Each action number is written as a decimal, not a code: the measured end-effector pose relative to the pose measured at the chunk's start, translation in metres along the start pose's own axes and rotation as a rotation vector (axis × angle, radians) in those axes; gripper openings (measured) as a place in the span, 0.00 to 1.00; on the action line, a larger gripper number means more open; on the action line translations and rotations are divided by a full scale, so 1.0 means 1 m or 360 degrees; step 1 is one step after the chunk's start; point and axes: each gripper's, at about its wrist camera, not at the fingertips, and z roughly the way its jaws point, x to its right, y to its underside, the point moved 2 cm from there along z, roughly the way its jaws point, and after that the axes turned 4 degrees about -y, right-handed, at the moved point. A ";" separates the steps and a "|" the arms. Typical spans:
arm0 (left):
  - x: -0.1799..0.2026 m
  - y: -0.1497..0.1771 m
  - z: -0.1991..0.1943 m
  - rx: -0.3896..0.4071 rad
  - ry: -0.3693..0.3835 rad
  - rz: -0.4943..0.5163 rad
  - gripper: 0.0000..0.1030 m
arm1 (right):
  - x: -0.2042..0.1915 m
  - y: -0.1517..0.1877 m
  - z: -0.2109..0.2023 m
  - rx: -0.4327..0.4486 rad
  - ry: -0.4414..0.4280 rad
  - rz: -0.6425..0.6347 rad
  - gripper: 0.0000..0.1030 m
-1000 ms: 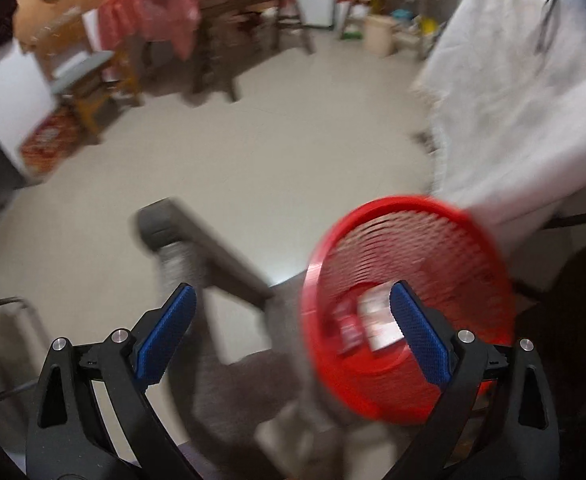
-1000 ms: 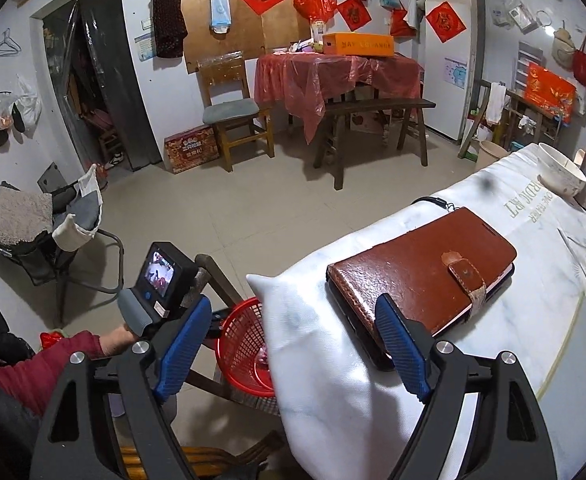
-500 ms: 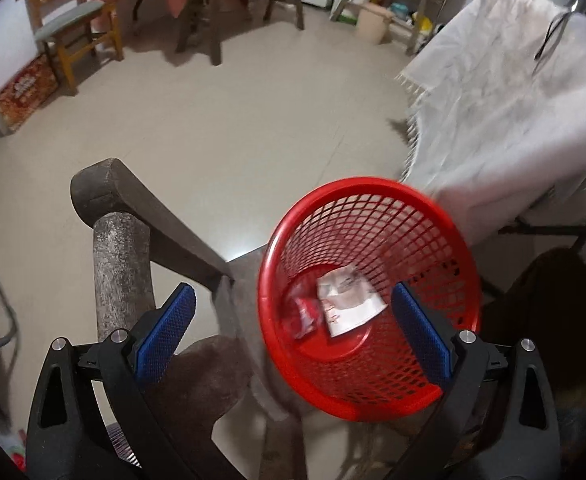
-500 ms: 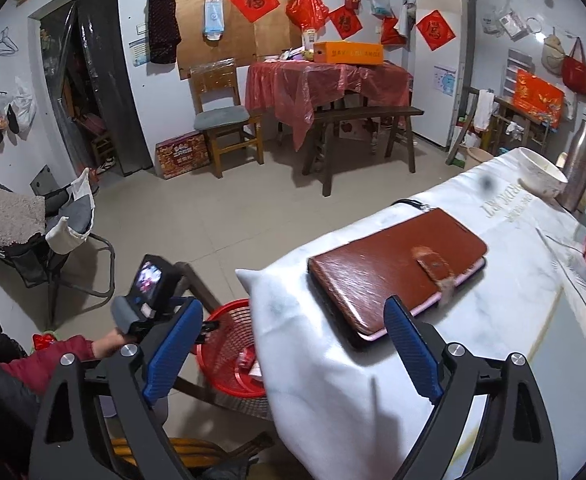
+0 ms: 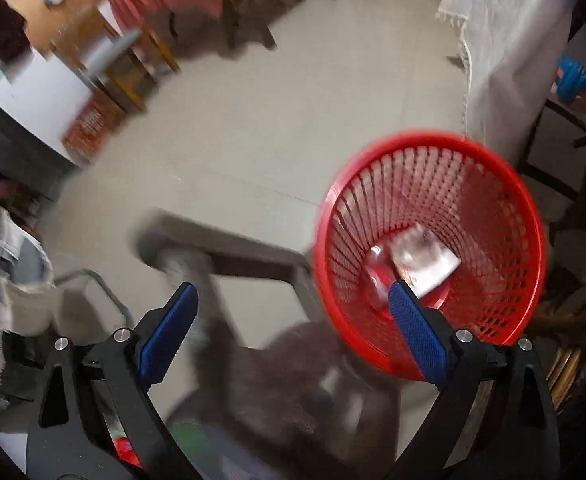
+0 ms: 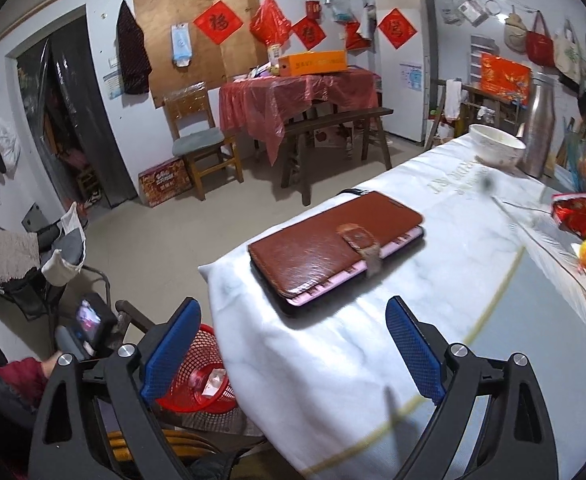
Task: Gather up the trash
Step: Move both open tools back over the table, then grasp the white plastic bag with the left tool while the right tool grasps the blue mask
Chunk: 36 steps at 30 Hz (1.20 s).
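Right gripper (image 6: 289,344): jaws spread wide, having just been opening, with nothing between them. It hangs over the near edge of the white-clothed worktop (image 6: 473,280), aimed across the cloth toward the far side.

Directly ahead of it lies a brown leather wallet-style case with a strap clasp (image 6: 333,246), long axis running from near left to far right; this does not look like trash.

The remaining litter appears to be the crumpled red and green foil wrappers (image 6: 581,216) at the far right edge of the worktop, well to the right of the right gripper's line. They are partly cut off, so their number cannot be told.

Left gripper (image 5: 289,334): jaws likewise apart and empty, pointing steeply down beside the worktop.

The red plastic mesh basket (image 5: 493,208) sits low at the worktop's near left corner, just right of the left gripper's right finger, with a white and a red wrapper (image 5: 425,260) already inside.

Judgement: the right gripper is the nearer one for the wrappers and must swing right; the basket then lies back to its left.
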 end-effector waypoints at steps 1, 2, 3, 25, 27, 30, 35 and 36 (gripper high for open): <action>-0.003 -0.010 -0.013 0.0048 0.0025 -0.0042 0.90 | 0.002 0.002 -0.005 0.0014 0.0006 0.0005 0.89; -0.004 -0.022 -0.029 0.0105 0.0051 -0.0091 0.90 | 0.006 0.005 -0.012 0.0036 0.0022 0.0014 0.89; -0.004 -0.041 -0.049 0.0175 0.0077 -0.0150 0.90 | 0.009 0.007 -0.018 0.0052 0.0038 0.0022 0.89; 0.384 -0.244 -0.328 0.0832 0.0927 0.0540 0.94 | 0.278 0.121 -0.208 0.0334 0.0971 0.0951 0.95; 0.417 -0.258 -0.322 0.0755 0.0975 0.0589 0.94 | 0.291 0.123 -0.209 0.0311 0.1036 0.0935 0.95; 0.452 -0.276 -0.316 0.0651 0.1086 0.0616 0.94 | 0.301 0.119 -0.205 0.0283 0.1067 0.0855 0.95; 0.488 -0.304 -0.318 0.0548 0.1233 0.0595 0.94 | 0.309 0.115 -0.203 0.0329 0.0956 0.0845 0.95; 0.498 -0.310 -0.317 0.0542 0.1242 0.0595 0.94 | 0.311 0.116 -0.202 0.0332 0.0948 0.0855 0.95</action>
